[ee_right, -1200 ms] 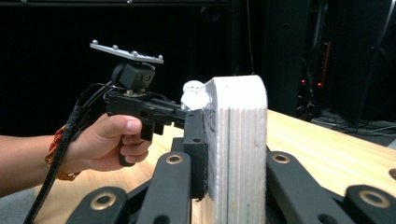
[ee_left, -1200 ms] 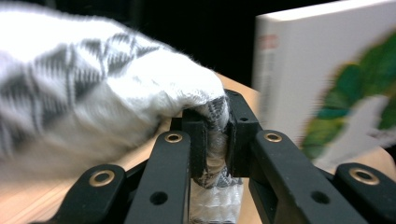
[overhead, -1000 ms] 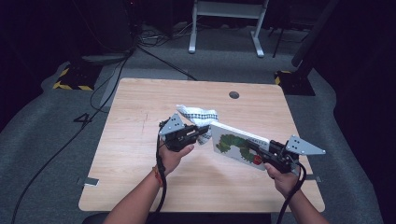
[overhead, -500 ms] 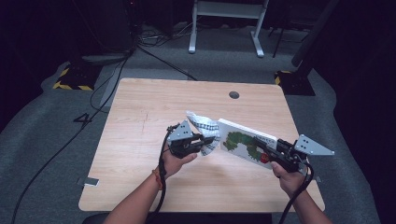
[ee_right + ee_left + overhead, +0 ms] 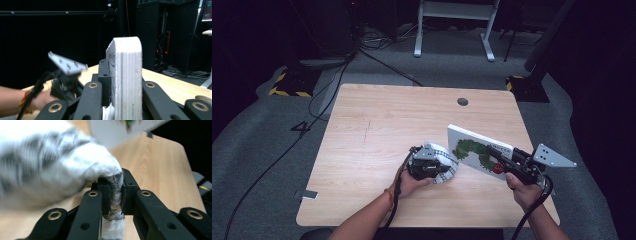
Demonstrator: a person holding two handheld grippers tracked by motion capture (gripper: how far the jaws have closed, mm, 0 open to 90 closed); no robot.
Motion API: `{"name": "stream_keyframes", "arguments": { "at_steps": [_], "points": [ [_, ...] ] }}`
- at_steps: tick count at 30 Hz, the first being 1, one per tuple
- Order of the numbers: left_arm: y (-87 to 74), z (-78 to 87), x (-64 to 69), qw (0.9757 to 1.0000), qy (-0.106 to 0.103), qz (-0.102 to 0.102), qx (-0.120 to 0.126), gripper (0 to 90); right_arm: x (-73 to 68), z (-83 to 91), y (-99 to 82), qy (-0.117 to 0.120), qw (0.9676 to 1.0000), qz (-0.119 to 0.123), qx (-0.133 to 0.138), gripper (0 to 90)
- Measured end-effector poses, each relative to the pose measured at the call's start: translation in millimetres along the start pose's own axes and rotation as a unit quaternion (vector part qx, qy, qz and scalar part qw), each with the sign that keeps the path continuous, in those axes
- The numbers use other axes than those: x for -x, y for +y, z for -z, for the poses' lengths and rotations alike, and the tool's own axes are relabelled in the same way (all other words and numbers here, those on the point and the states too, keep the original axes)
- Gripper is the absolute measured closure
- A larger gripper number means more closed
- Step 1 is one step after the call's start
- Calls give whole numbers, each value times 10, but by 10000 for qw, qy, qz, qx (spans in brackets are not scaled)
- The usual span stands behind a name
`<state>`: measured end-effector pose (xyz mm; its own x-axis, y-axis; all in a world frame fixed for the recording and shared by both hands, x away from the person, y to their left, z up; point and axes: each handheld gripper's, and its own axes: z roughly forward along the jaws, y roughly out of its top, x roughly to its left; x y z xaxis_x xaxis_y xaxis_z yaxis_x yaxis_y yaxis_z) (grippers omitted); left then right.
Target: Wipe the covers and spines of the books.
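On tabletop, right half: left claw (image 5: 434, 162) clamps cloth (image 5: 446, 162) | right claw (image 5: 499, 161) clamps tilted book (image 5: 474, 148) edge | step: wiping cover | next: press cloth onto cover, steadying book

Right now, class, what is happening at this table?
A person works at a wooden table with a gripper in each hand. The left gripper is shut on a grey-and-white patterned cloth, low by the tabletop. The right gripper is shut on the edge of a thick board book with a green caterpillar cover, holding it tilted above the table beside the cloth.
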<state>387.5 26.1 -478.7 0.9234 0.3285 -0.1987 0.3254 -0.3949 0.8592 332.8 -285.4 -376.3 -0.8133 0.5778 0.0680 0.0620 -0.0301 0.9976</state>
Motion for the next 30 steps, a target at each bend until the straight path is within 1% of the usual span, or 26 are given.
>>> {"name": "stream_keyframes", "arguments": {
  "at_steps": [1, 2, 3, 4, 5, 6, 7, 8, 10, 13, 15, 16, 18, 19, 20, 21, 22, 23, 24, 25, 26, 27, 29, 30],
  "points": [
    [-16, -61, 35, 9999, -98, 18, -67, 813, -2, -3, 4, 8, 10000, 18, 9, 784],
    [-31, -154, 116, 9996, -246, -30, -124, 813, -10, -8, 7, 5, 10000, 29, 9, 785],
    [-31, -154, 116, 9996, -246, -30, -124, 813, -10, -8, 7, 5, 10000, 29, 9, 785],
    [-35, -204, 164, 9993, -358, 5, -66, 813, -15, -13, 7, 18, 10000, 19, 11, 785],
    [-33, -223, 200, 9992, -405, 15, 34, 813, -21, -24, 5, 37, 10000, 19, 14, 785],
    [-22, -221, 236, 9989, -427, -26, 199, 813, -26, -35, 2, 49, 10000, 24, 7, 785],
    [-7, -200, 258, 9986, -413, -54, 338, 813, -38, -44, -4, 47, 10000, 19, -20, 785],
    [12, -163, 266, 9977, -426, 7, 529, 813, -42, -50, -10, 55, 10000, 28, -22, 785],
    [38, -103, 268, 9964, -352, 37, 769, 813, -45, -61, -26, 93, 9999, -39, -2, 785],
    [40, -46, 260, 9953, -208, 95, 941, 814, -56, -88, -42, 140, 9999, -87, 53, 784],
    [38, 5, 234, 9941, -98, 113, 1071, 814, -61, -95, -41, 144, 9999, -53, 45, 784],
    [45, 68, 201, 9922, 64, 140, 1233, 814, -55, -93, -49, 134, 9998, -118, 60, 782],
    [58, 160, 152, 9895, 217, 171, 1421, 814, -41, -91, -57, 121, 9998, -156, 24, 781],
    [58, 160, 152, 9895, 217, 171, 1421, 814, -30, -88, -63, 113, 9997, -205, -14, 781],
    [71, 221, 113, 9877, 267, 224, 1526, 814, -14, -90, -76, 126, 9996, -248, -49, 779],
    [81, 291, 68, 9841, 369, 314, 1710, 814, -3, -95, -90, 170, 9993, -298, -116, 778],
    [81, 291, 68, 9841, 369, 314, 1710, 814, -3, -95, -90, 170, 9993, -298, -116, 778],
    [86, 330, 39, 9816, 407, 378, 1825, 814, -1, -105, -102, 161, 9992, -320, -172, 778],
    [84, 347, 8, 9794, 360, 511, 1921, 812, 2, -146, -150, 137, 9988, -373, -291, 777],
    [72, 343, -12, 9772, 361, 650, 1991, 811, -1, -170, -167, 129, 9986, -401, -330, 776],
    [72, 343, -12, 9772, 361, 650, 1991, 810, -1, -170, -167, 129, 9986, -401, -330, 776],
    [64, 329, -12, 9767, 303, 684, 2013, 809, 1, -203, -179, 124, 9984, -443, -327, 777],
    [55, 299, -5, 9769, 264, 714, 1998, 808, 3, -213, -182, 105, 9984, -462, -312, 778],
    [55, 282, 1, 9767, 175, 743, 2005, 808, 0, -220, -186, 78, 9983, -476, -325, 778]
  ]
}}
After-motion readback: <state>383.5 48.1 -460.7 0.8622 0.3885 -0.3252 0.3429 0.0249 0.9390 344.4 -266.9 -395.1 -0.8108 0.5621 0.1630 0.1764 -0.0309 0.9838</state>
